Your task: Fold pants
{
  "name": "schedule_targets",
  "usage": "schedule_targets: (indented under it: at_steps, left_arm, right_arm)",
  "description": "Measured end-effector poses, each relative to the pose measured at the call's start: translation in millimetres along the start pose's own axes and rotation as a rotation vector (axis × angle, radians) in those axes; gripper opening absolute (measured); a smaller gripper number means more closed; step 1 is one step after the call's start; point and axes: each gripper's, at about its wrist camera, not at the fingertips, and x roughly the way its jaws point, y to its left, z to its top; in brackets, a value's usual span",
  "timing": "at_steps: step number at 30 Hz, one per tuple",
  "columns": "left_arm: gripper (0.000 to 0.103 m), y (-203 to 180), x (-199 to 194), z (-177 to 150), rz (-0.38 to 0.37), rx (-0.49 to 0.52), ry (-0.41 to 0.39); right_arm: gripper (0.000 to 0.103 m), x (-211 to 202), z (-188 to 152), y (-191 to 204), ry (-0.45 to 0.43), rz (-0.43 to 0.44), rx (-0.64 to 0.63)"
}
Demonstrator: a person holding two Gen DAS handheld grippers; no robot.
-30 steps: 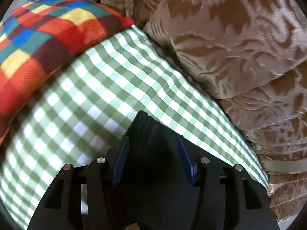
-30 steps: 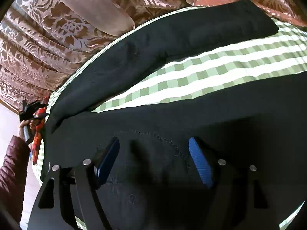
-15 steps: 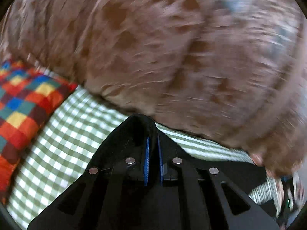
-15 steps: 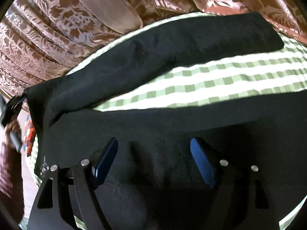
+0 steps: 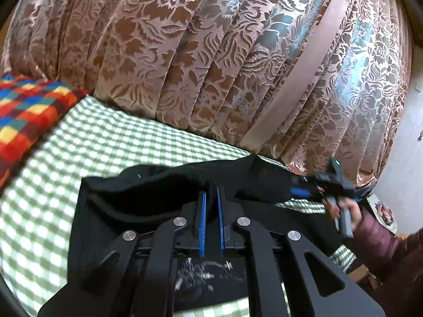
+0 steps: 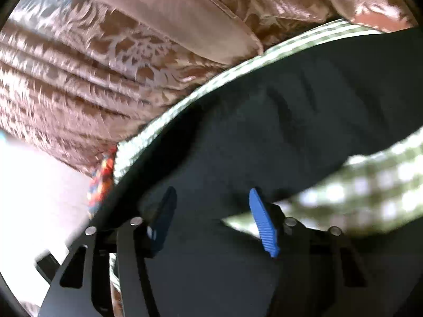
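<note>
A: Where are the pants [image 5: 158, 185] pointing?

B: They're lying lengthwise along the bed [image 5: 105, 142], beside the curtain [image 5: 211, 52]. Left gripper [image 5: 210, 198] is pinching them; right gripper [image 6: 211, 200], jaws apart, has just been closing over them.

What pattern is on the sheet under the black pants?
Green and white checks. The sheet shows best in the left wrist view, beneath the pants.

Left gripper [image 5: 210, 198] jaws clamped pants [image 5: 158, 182], carried leg across.
</note>
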Motion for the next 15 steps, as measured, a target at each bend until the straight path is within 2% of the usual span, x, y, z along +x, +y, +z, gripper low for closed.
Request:
schedule_targets:
  at_steps: [2, 5, 10, 12, 14, 15]
  left_arm:
    - [0.006, 0, -3, -4, -0.007, -0.003, -0.001]
    - [0.006, -5, -6, -6, -0.013, 0.017, 0.003]
    - [0.006, -10, -9, -13, -0.001, 0.067, 0.039]
    - [0.006, -9, -10, -15, 0.004, 0.074, 0.052]
    - [0.006, -6, -10, -15, 0.015, 0.072, 0.059]
    - [0.006, -4, -9, -14, 0.022, 0.069, 0.058]
  right_arm:
    - [0.056, 13, 18, 5, 0.012, 0.036, 0.039]
    - [0.056, 34, 45, 15, 0.019, 0.043, 0.080]
    - [0.056, 77, 87, 6, 0.038, -0.002, 0.215]
    - [0.055, 88, 98, -3, 0.035, 0.008, 0.273]
    - [0.036, 97, 106, -12, 0.044, -0.029, 0.304]
    - [0.023, 98, 108, -13, 0.045, -0.065, 0.296]
